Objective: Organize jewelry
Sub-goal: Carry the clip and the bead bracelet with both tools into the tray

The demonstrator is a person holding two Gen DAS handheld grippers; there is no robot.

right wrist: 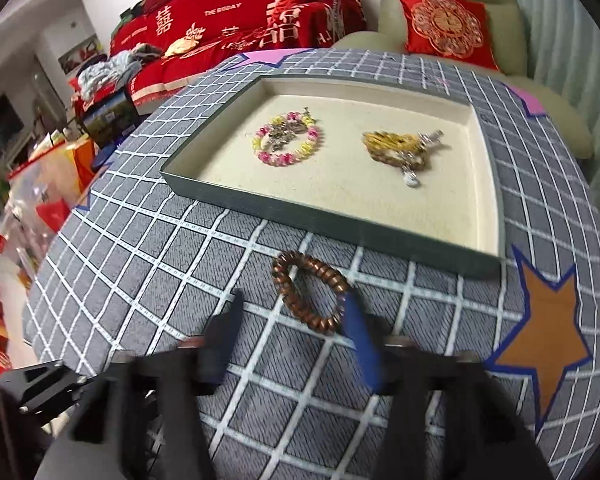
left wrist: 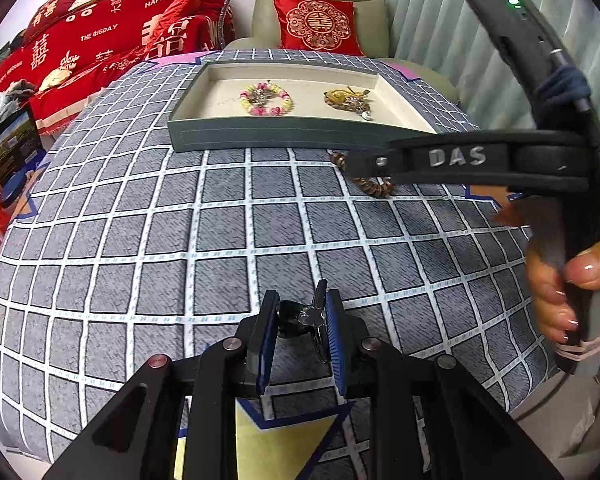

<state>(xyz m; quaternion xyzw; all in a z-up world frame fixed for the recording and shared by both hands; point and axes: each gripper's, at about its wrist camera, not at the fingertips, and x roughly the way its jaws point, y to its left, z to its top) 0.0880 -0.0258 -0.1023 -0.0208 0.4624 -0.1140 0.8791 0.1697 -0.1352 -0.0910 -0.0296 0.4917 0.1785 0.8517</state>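
Tray (right wrist: 228, 194): grey outer wall, cream lining, centre to upper right of right wrist view, sitting on grey checked cloth (right wrist: 160, 248) w/ white grid lines. Inside tray, two items well apart: pink/yellow bead bracelet (right wrist: 287, 139) at left-centre, yellow/gold piece w/ silver charms (right wrist: 400, 150) at right-centre.

Brown bead bracelet (right wrist: 310, 293) lies flat on cloth, just below tray's near wall, centre of right wrist view. Not in tray.

Right gripper (right wrist: 292, 312): jaws spread wide, nothing between them. Blue-padded finger at right touches or overlaps bracelet's lower right edge; dark finger at left is apart from it. Fingers motion-blurred, so exact contact cannot be confirmed. In left wrist view the same tool crosses the right side of frame as a dark bar marked "DAS", covering part of the brown bracelet; a hand (left wrist: 568, 300) at lower right grips its handle.

Left gripper (left wrist: 302, 312): bottom centre of left wrist view, jaws closed in on a small dark jewelry piece (left wrist: 306, 316) w/ silver metal part, pinched between blue pads. Item detail too small to identify further. Gripper sits over cloth, well apart from tray in upper centre of frame.

Background, upper frame: red bedding (left wrist: 112, 24) w/ white lettering at upper left, beige armchair w/ red cushion (left wrist: 318, 24) at upper centre. Orange star patch (right wrist: 548, 332) on cloth, lower right of right wrist view.
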